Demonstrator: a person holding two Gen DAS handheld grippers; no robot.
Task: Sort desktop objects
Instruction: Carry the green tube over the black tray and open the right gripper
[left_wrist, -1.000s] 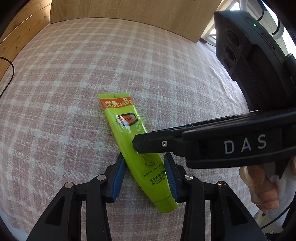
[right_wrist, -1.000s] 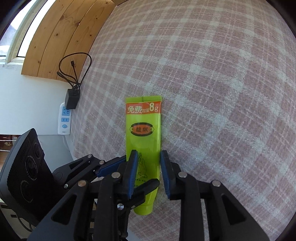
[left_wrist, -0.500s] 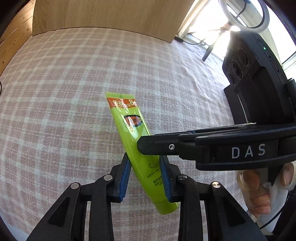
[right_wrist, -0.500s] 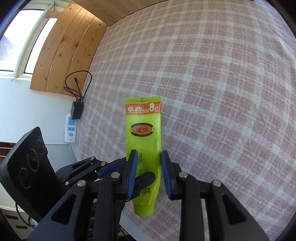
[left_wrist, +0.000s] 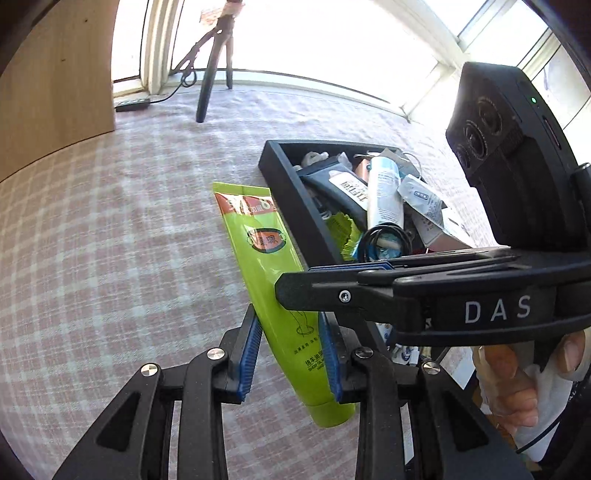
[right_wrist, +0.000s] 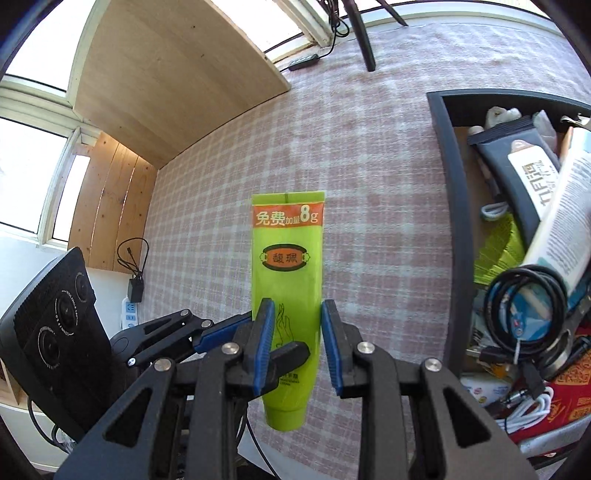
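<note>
Tube (right_wrist: 286, 291), lime green with an orange band near its crimped end, was held off the pink checked cloth (left_wrist: 92, 258), cap end toward the cameras. Left gripper (left_wrist: 290, 354) had its blue pads (left_wrist: 250, 352) pressed to both sides of the tube's lower body, closed on it. Right gripper (right_wrist: 297, 349) straddled the same stretch of tube; its left pad touched the tube's edge, but a narrow gap showed at the other pad, so I could not tell whether it truly gripped. In the left wrist view the right gripper's finger (left_wrist: 354, 295), from the body marked DAS, crossed in front of the tube just above the left pads. In the right wrist view the left gripper's finger (right_wrist: 221, 332) came in from the left and met the tube at the same place. Black tray (left_wrist: 291, 199) lay on the cloth just beside the tube's crimped end, crowded with tubes, a coiled black cable (right_wrist: 528, 295) and small packets. Wooden panel (right_wrist: 166, 74) stood at the cloth's far edge by the window. Bare hand (left_wrist: 513, 384) held the right gripper's handle.
</note>
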